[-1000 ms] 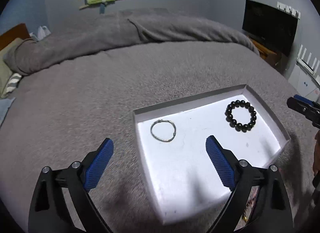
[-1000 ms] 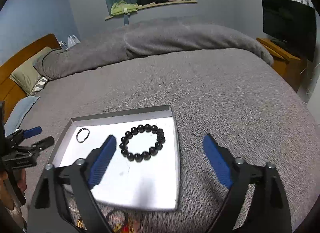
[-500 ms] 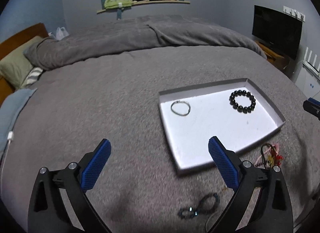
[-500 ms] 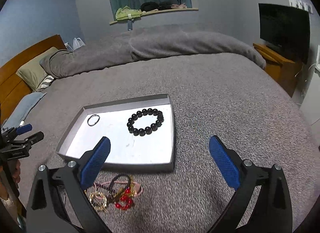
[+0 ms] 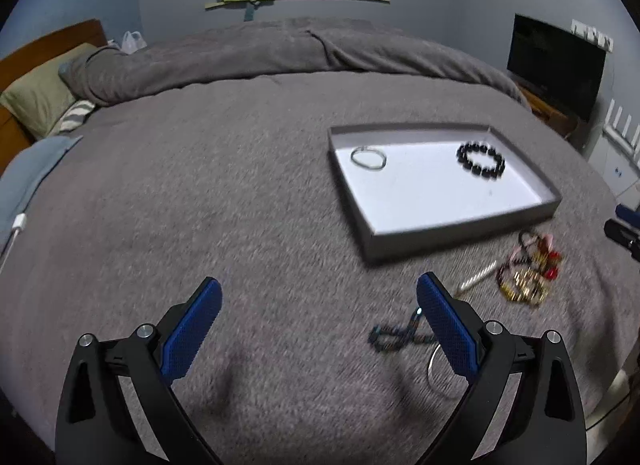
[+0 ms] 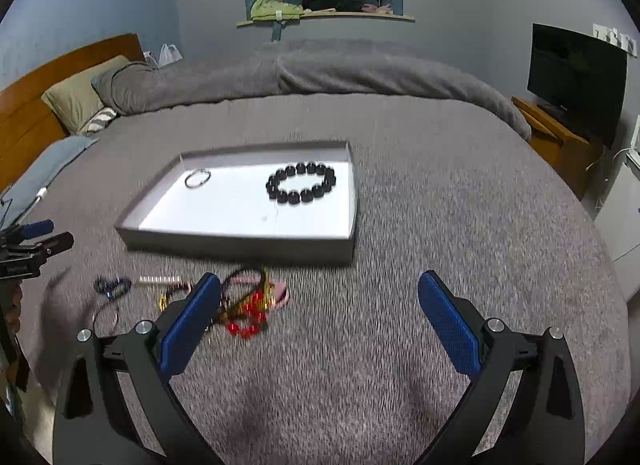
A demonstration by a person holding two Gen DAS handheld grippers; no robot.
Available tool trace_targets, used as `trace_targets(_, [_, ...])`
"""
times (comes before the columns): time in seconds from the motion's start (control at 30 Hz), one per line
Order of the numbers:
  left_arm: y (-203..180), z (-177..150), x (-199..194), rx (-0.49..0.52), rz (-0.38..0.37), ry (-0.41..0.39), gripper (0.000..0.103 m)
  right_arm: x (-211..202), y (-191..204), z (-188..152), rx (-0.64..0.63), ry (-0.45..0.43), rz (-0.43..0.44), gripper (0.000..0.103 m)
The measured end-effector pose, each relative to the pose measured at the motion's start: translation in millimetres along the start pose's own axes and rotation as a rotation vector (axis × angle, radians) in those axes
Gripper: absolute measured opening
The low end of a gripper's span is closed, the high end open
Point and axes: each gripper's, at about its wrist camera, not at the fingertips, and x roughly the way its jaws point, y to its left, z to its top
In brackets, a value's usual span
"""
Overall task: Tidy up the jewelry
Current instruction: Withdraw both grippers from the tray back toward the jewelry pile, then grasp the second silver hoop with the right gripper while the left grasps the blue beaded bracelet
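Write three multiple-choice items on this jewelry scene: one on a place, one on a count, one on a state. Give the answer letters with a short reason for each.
1. Where does the black bead bracelet lie?
A. inside the grey tray
B. on the blanket beside the tray
C. on the window shelf

2. How many pieces of jewelry lie inside the tray?
A. none
B. two
C. five

3. How does the right gripper stand?
A. shut on the red beads
B. shut and empty
C. open and empty

Answers:
1 A, the bracelet rests on the tray's white floor.
2 B, only the bracelet and a thin metal ring lie inside.
3 C, its blue pads stand wide apart with only blanket between them.
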Motion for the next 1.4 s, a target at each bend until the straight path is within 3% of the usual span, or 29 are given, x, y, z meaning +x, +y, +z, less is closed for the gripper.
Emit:
trace_targets(0.23, [1,-26,2,0.0,0.01,0.042,0.097,1,19,-24,-0.03,0.025,0.044,0.097])
trace_targets(0.7, [10,-38,6,0.032,-0.007,0.076,0.097,12,113,-61,-0.145,0.062,0.269,0.097])
trace_targets(0.9, [16,-39,7,0.033,-0.017,0.071,0.097,21,160,-63,-0.236,0.059,0.271,0.096])
trace_targets(1.07, [22,-44,9,0.038,-0.023,0.081,0.097,36,186,-65,-0.288,0.07,0.26,0.081])
trace_targets(1.23, [32,-46,12,0.016,-0.029,0.091,0.097,47,196,-63,-0.321,0.075,0.238,0.074])
trace_targets(1.3, [34,-46,13,0.01,-0.032,0.096,0.097,48,198,-63,-0.34,0.072,0.239,0.065])
trace_targets(1.37, [33,-46,14,0.012,-0.036,0.097,0.097,48,202,-65,-0.359,0.07,0.247,0.049])
trace_targets(1.4, [31,-46,15,0.013,-0.042,0.097,0.097,46,202,-65,-0.369,0.065,0.248,0.049])
